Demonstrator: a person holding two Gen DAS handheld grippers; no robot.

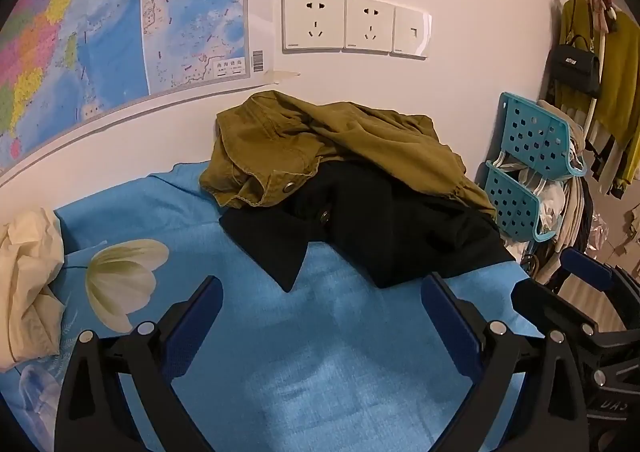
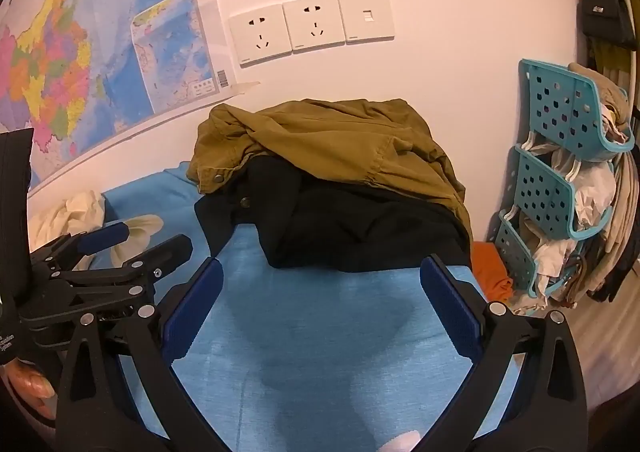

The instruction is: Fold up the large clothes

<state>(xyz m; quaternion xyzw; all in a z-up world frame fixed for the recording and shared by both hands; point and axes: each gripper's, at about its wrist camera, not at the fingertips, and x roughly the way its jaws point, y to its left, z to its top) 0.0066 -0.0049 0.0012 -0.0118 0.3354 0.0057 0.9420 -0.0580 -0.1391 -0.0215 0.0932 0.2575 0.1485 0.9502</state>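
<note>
An olive-green jacket [image 1: 340,139] lies crumpled on top of a black garment [image 1: 384,223] at the far side of a blue bedsheet [image 1: 304,352], against the wall. Both also show in the right wrist view, the olive jacket [image 2: 340,143] over the black garment [image 2: 352,232]. My left gripper [image 1: 322,288] is open and empty, hovering over bare sheet just short of the black garment. My right gripper [image 2: 320,272] is open and empty, its tips close to the black garment's near edge. Each gripper appears in the other's view, right gripper [image 1: 576,284], left gripper [image 2: 136,242].
A cream cloth [image 1: 28,276] lies at the left of the bed. A teal perforated rack [image 1: 528,167] stuffed with clothes stands off the bed's right edge. Wall sockets [image 1: 352,23] and a map [image 1: 100,31] are on the wall behind. An orange cloth [image 2: 490,272] lies beside the bed.
</note>
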